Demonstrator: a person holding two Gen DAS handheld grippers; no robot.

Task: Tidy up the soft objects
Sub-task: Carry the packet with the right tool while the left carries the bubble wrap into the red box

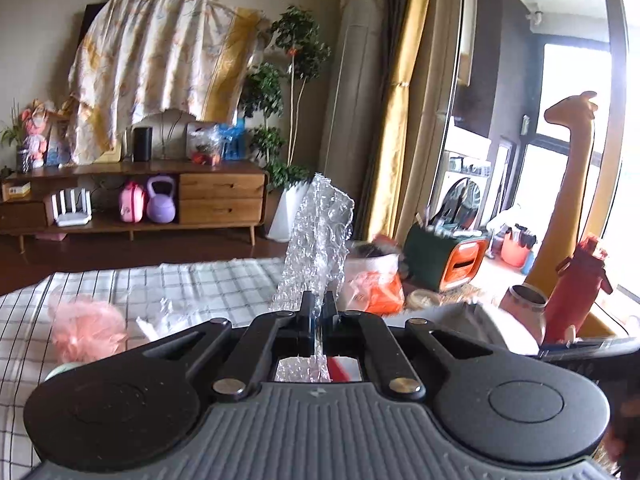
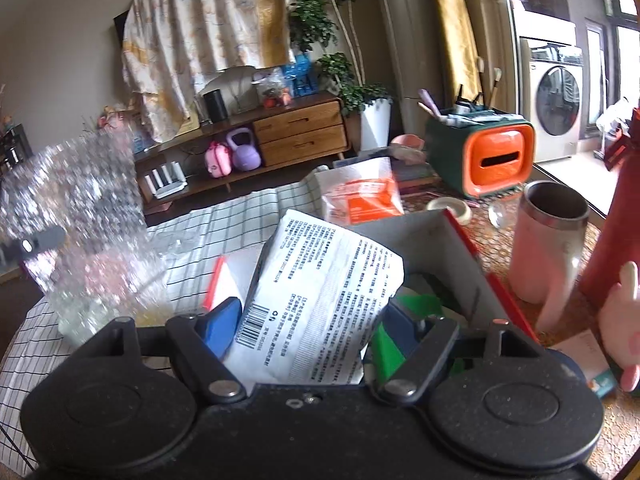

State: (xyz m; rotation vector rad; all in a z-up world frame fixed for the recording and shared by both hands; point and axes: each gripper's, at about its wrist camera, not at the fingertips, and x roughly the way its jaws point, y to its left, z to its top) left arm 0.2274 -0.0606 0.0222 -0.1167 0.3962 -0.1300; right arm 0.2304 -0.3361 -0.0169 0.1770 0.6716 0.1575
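The left gripper (image 1: 319,308) is clenched on a sheet of bubble wrap (image 1: 316,240) standing above the checked cloth (image 1: 192,280); the right gripper (image 2: 312,316) grasps a white printed packet (image 2: 320,300) over the box (image 2: 460,248).

Left gripper (image 1: 319,312): jaws fully closed, the two black fingers (image 1: 307,316) pressed together on a sheet of bubble wrap (image 1: 318,236), which stands up from the tips; gripper aimed slightly downward, toward the far side of the scene

Right gripper (image 2: 316,316): jaws wide apart, blue pads (image 2: 222,326) on either side of a white printed packet (image 2: 316,292), pressing its left and right edges; packet held; gripper tilted down more steeply than the left, rolled a little to one side
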